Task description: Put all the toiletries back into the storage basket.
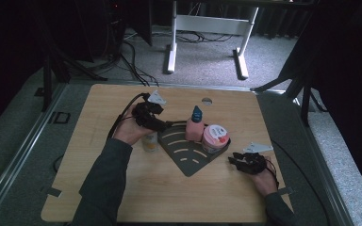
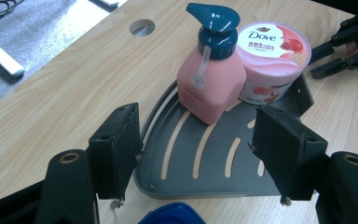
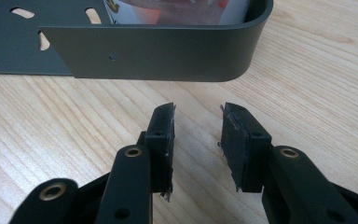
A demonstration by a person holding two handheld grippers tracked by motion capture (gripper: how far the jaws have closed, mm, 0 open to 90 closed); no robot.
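- High view: a wooden counter point(image 1: 122, 188) carries a dark grey corner-shaped rack point(image 1: 186, 155) near its middle, one point toward the near edge.
- On the rack's far part stand a pink pump bottle point(image 1: 194, 127) with a dark blue pump head and, just beside it toward the right edge, a round pink Dove tub point(image 1: 215, 138).
- The left hand-held gripper point(image 1: 166, 125) hangs over the rack's left corner, held in the person's left hand point(image 1: 129, 132); how far its jaws stand apart cannot be told from here.
- A small yellowish bottle point(image 1: 150, 142) stands on the counter just off the rack's left side, partly under that hand.
- The right hand-held gripper point(image 1: 233, 160) lies low near the counter's right edge, just beside the rack's right corner, pointing at it.
- A round hole point(image 1: 207, 100) sits in the counter near its far edge.
- Left gripper view: the left hand-held gripper point(image 2: 196, 140) has its jaws spread wide, pinching nothing, above the slotted rack point(image 2: 214, 158).
- The pump bottle point(image 2: 209, 84) and the Dove tub point(image 2: 272, 65) touch each other at the rack's far end.
- A blue cap point(image 2: 172, 217) shows at the bottom edge, below the jaws.
- Right gripper view: the right hand-held gripper point(image 3: 196, 135) has its jaws parted with a clear gap, empty, just above the wood.
- The rack's upright rounded wall point(image 3: 168, 51) stands near ahead, apart from the jaws, with the tub's base point(image 3: 177, 11) behind it.
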